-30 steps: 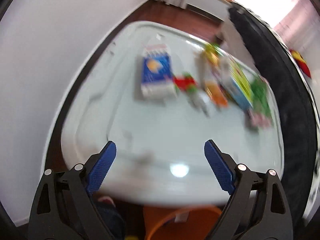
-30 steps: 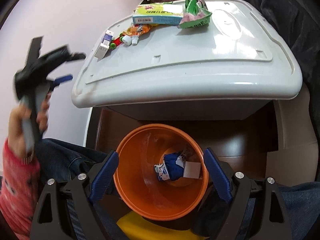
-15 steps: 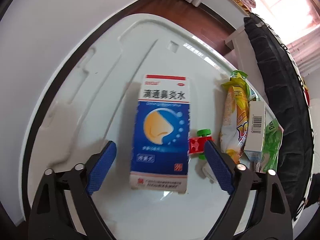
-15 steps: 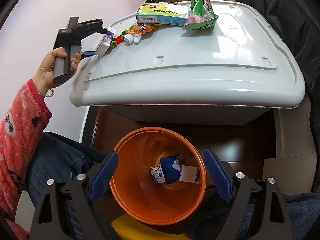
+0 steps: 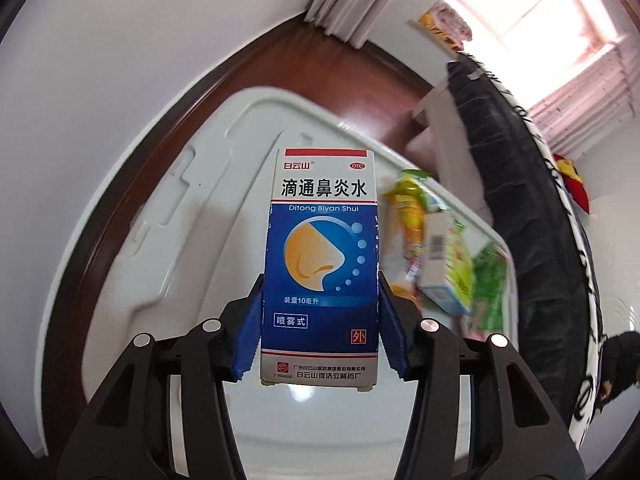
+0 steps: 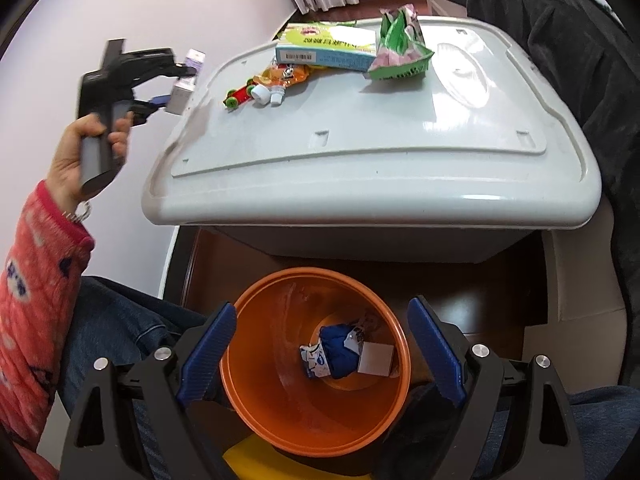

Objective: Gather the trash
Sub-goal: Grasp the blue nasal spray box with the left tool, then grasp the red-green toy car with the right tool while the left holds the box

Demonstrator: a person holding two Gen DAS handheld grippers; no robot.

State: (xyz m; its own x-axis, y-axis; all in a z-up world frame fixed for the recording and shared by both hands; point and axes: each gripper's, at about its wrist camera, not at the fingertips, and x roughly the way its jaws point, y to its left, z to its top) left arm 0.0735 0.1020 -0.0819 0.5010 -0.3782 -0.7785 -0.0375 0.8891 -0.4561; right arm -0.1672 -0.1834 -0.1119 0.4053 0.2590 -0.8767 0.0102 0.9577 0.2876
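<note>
My left gripper (image 5: 320, 320) is shut on a blue and white nasal spray box (image 5: 322, 264) and holds it lifted off the white lid (image 5: 192, 240). In the right wrist view the left gripper (image 6: 168, 80) holds that box (image 6: 186, 80) off the lid's left edge. My right gripper (image 6: 320, 356) is open and empty above the orange bin (image 6: 280, 360), which holds crumpled blue and white trash (image 6: 336, 354). A yellow pouch (image 6: 282, 76), a red and green piece (image 6: 240, 94), a flat carton (image 6: 326, 48) and a green wrapper (image 6: 400, 48) lie on the lid (image 6: 380, 132).
The lid tops a large white storage box standing against a white wall (image 5: 120, 60). A black cloth-covered shape (image 6: 580, 40) lies to the right. The person's denim-clad legs (image 6: 120, 320) flank the bin on a dark wooden floor (image 6: 500, 288).
My left gripper closed on the nasal spray box and lifted it off the lid toward the left. My right gripper stayed open above the bin.
</note>
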